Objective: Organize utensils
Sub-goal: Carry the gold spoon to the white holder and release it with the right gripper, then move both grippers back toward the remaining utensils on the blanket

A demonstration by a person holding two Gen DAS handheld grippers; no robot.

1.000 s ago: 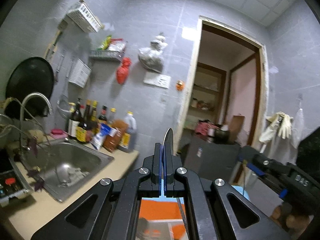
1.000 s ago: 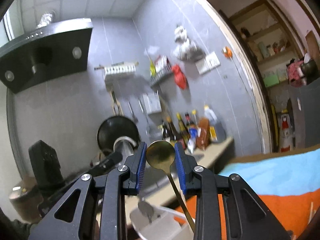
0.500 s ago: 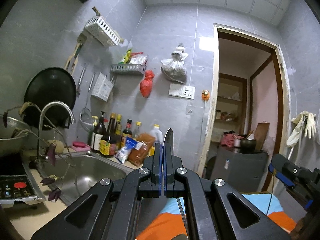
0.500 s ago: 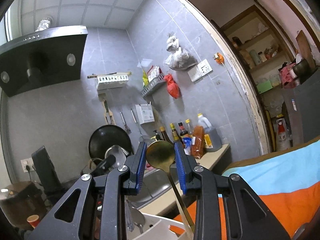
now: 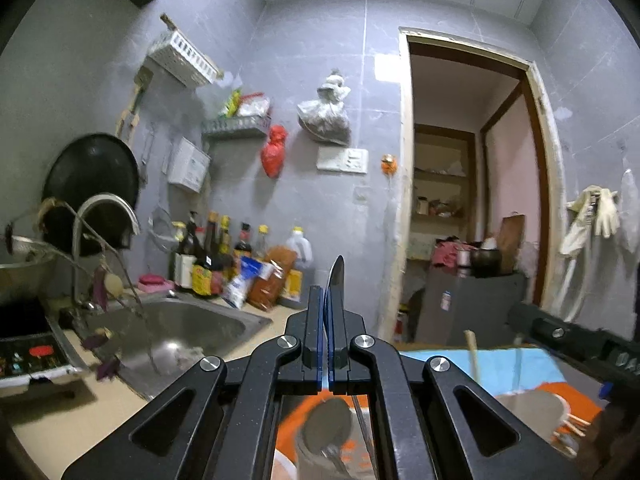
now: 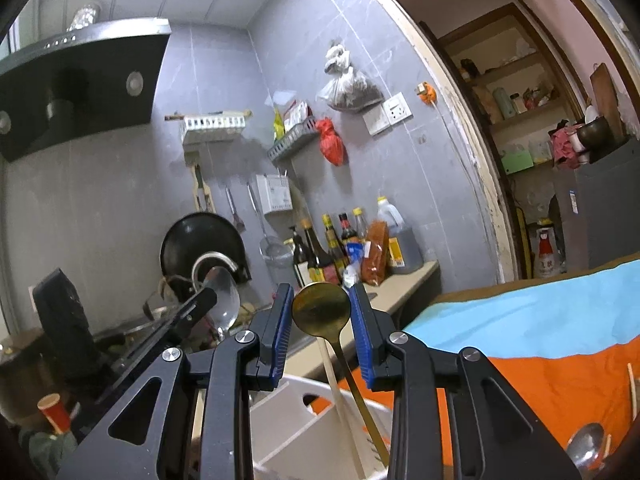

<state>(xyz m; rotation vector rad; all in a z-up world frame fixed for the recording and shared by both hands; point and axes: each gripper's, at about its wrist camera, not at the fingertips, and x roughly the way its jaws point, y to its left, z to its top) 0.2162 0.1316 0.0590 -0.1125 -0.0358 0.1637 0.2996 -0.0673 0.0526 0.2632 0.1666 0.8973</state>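
Note:
My left gripper [image 5: 327, 312] is shut on a silver spoon [image 5: 335, 276], seen edge-on above the fingertips; the same spoon's bowl shows in the right wrist view [image 6: 224, 300], held up at the left. My right gripper [image 6: 320, 316] holds a gold spoon [image 6: 320, 308] by its bowl between the blue pads, handle hanging down into a white utensil holder [image 6: 304, 416] that also holds a chopstick [image 6: 336, 392]. The right gripper shows at the right of the left wrist view [image 5: 576, 344].
A table with a blue and orange cloth [image 6: 540, 340] bears another spoon [image 6: 586, 446] and chopsticks. A sink [image 5: 180, 332], tap [image 5: 100, 216] and sauce bottles [image 5: 224, 256] line the counter on the left. A doorway [image 5: 472, 200] opens to the right.
Both grippers have tilted and shifted, so the views pan left and up. The left gripper still holds the silver spoon; the gold spoon now hangs over the white holder.

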